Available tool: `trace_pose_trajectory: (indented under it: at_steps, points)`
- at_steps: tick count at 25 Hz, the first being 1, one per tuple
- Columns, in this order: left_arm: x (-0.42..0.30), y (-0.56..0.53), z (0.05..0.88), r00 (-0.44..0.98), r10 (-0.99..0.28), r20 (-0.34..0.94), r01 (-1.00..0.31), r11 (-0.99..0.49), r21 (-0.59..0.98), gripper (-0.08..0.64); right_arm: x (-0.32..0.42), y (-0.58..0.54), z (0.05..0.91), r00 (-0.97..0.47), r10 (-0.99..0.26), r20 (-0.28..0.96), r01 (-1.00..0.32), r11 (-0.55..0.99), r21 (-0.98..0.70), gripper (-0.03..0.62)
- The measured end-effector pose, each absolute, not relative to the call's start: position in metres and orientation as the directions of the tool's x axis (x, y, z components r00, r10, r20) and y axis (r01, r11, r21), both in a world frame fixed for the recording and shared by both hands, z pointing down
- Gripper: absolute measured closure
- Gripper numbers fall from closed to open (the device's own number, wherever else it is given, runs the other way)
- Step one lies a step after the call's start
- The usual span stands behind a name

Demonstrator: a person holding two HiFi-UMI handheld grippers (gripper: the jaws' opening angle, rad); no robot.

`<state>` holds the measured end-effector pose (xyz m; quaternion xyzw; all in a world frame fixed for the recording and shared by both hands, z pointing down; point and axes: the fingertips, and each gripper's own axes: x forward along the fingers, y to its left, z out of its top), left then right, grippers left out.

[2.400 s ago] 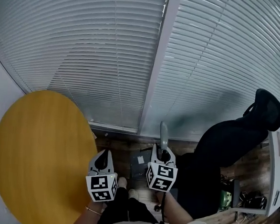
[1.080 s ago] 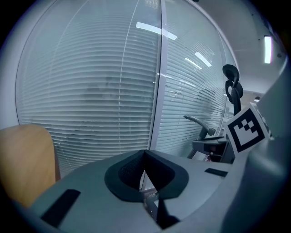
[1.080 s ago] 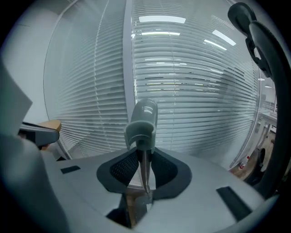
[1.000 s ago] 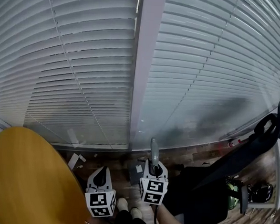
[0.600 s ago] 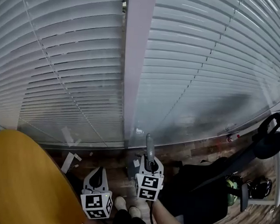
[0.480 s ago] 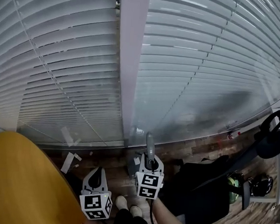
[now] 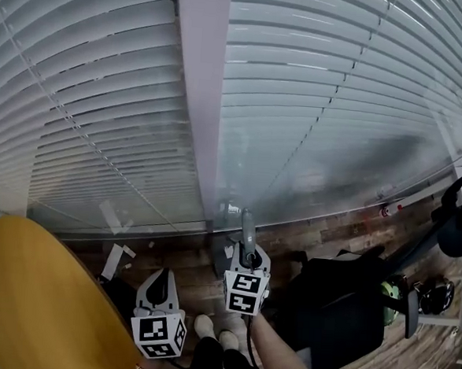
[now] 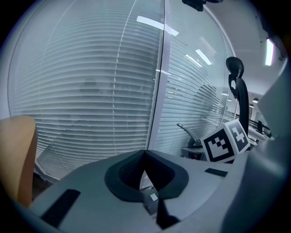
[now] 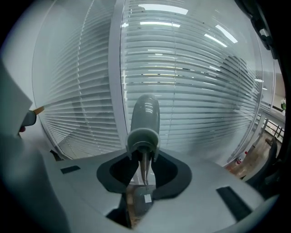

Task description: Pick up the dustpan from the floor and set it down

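Observation:
The dustpan's grey handle (image 9: 144,119) stands upright between the jaws of my right gripper (image 9: 144,157), which is shut on it. Its grey pan (image 9: 139,200) hangs below the jaws, above the wooden floor. In the head view the dustpan handle (image 7: 248,225) sticks up from the right gripper (image 7: 246,256) near the foot of the window. My left gripper (image 7: 159,284) hangs lower left of it, apart from the dustpan. In its own view the left gripper (image 8: 144,155) has its jaws together with nothing between them. The dustpan handle (image 8: 187,132) shows at the right.
White window blinds (image 7: 315,107) and a vertical frame post (image 7: 197,98) fill the view ahead. A round yellow table (image 7: 33,300) stands at the left and a black office chair (image 7: 341,306) at the right. Paper scraps (image 7: 115,260) lie on the wooden floor (image 7: 346,227). The person's shoes (image 7: 205,325) are below the grippers.
The right gripper has come down a little with the dustpan still in it. The head view has swung, so the blinds fill more of it. The left gripper has barely shifted.

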<state>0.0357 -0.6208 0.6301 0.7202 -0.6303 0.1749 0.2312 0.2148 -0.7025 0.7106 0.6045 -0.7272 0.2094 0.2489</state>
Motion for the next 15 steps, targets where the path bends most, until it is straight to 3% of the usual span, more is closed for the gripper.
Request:
trace_pose_trajectory:
  at_steps: [15]
  points:
    - [0.031,-0.614,0.637,0.14,-0.82,0.554,-0.989,-0.091,0.114,0.543,0.216,-0.705,0.734,-0.111,-0.756,0.645,-0.989,0.149,0.004,0.492]
